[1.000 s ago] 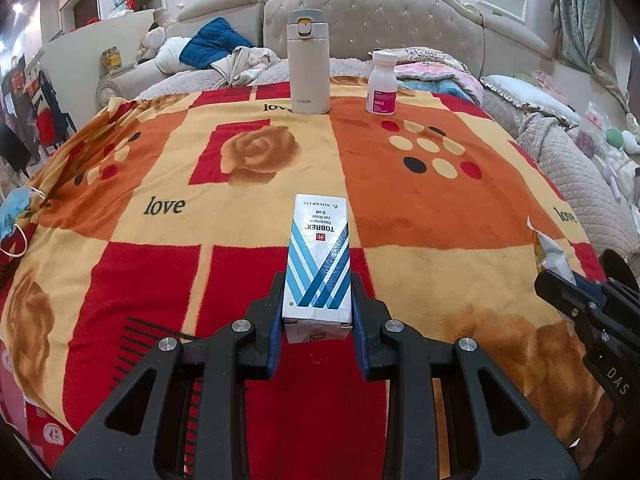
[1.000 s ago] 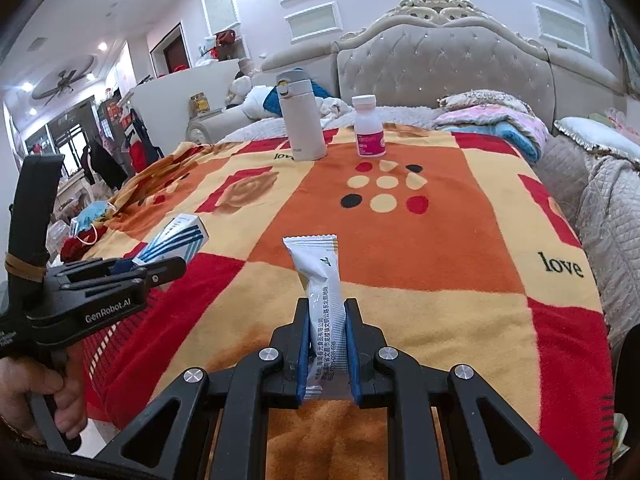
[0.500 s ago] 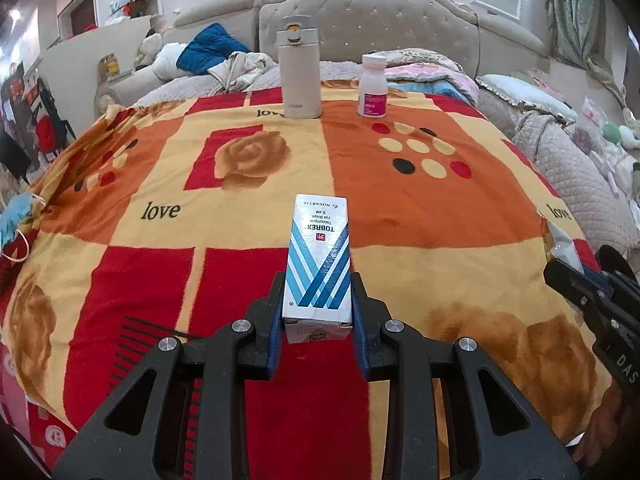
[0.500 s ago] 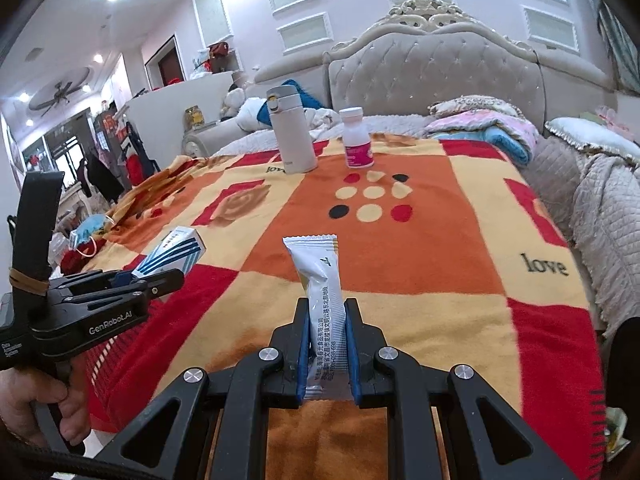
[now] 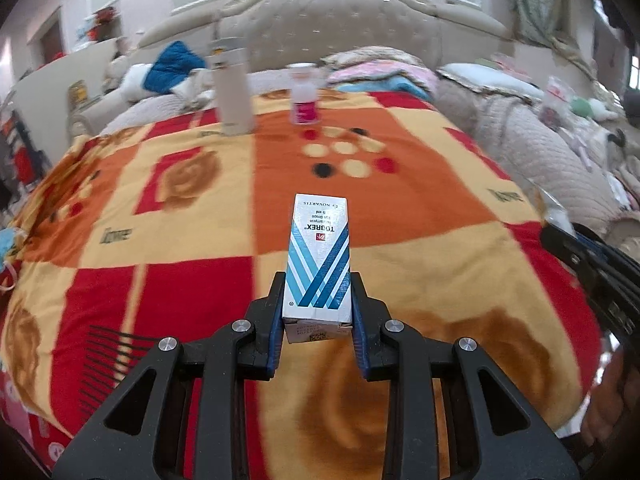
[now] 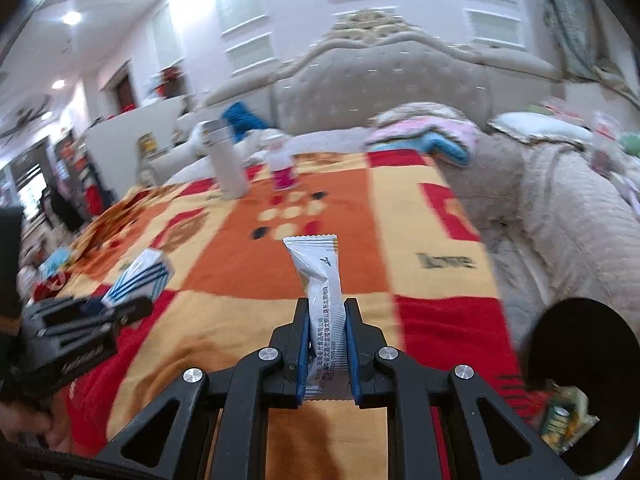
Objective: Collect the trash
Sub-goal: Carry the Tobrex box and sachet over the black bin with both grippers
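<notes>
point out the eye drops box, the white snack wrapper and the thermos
eye drops box [image 5: 318, 256], left wrist view, striped front face
white snack wrapper [image 6: 320, 276], right wrist view, upper body above the pads
thermos [image 5: 234, 92], left wrist view, mid body

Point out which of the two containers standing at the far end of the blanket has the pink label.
The small white bottle, right of the taller plain beige thermos.

You faced a bed [image 5: 400, 220] under a red, orange and yellow patchwork blanket [image 5: 180, 240], its tufted beige headboard [image 5: 340, 32] filling the upper middle of the frame. Pale pink walls [image 6: 304, 12] carried shuttered white windows [image 6: 492, 24]. A curtain [image 5: 532, 0] hung at upper right. Ceiling spotlights [image 6: 72, 18] glowed at upper left, and quilted beige bedding [image 6: 560, 208] lay at right.
</notes>
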